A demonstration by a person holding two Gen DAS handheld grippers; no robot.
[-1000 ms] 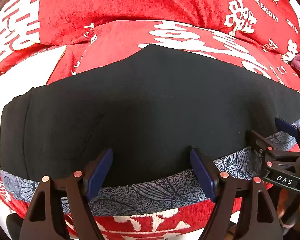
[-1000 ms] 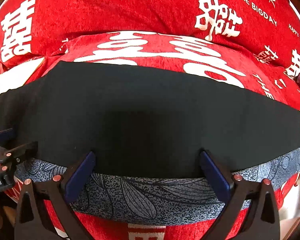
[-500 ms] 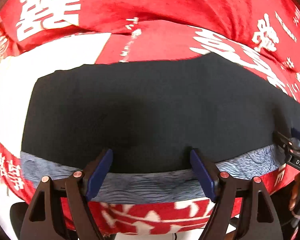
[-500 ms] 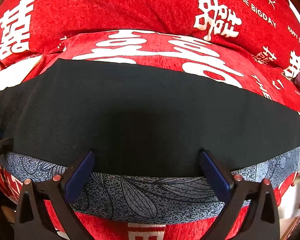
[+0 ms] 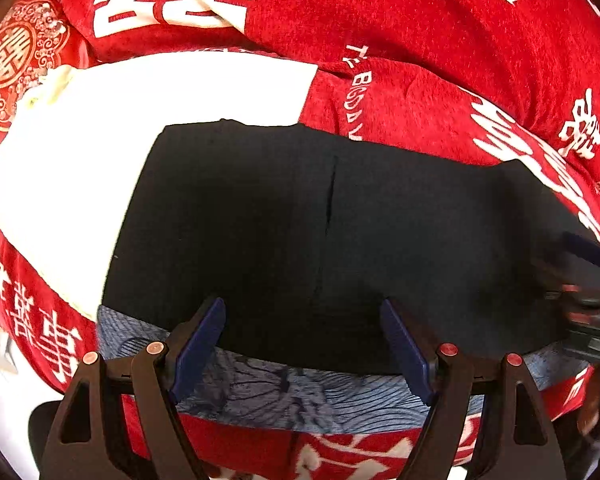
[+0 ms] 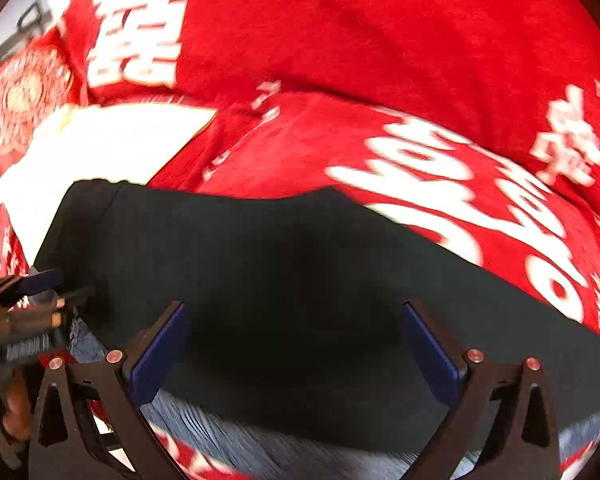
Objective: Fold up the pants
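Observation:
The pants (image 5: 340,232) lie flat on the red cover as a long black band with a blue-grey patterned strip (image 5: 300,392) along the near edge. A seam line runs down the middle of the black part. My left gripper (image 5: 302,344) is open, its jaws wide apart over the near edge, close to the left end of the pants. My right gripper (image 6: 294,352) is open over the near edge further right; its view is blurred. The pants (image 6: 300,280) fill the lower half there. The right gripper shows at the right edge of the left wrist view (image 5: 588,312).
A red cover with white characters (image 5: 420,40) spreads over the whole surface, bunched high at the back. A white sheet (image 5: 160,120) lies under the left end of the pants. The left gripper shows at the left edge of the right wrist view (image 6: 24,300).
Both grippers have moved left along the near edge of the pants, still open. The left end of the pants and the white sheet have come into view.

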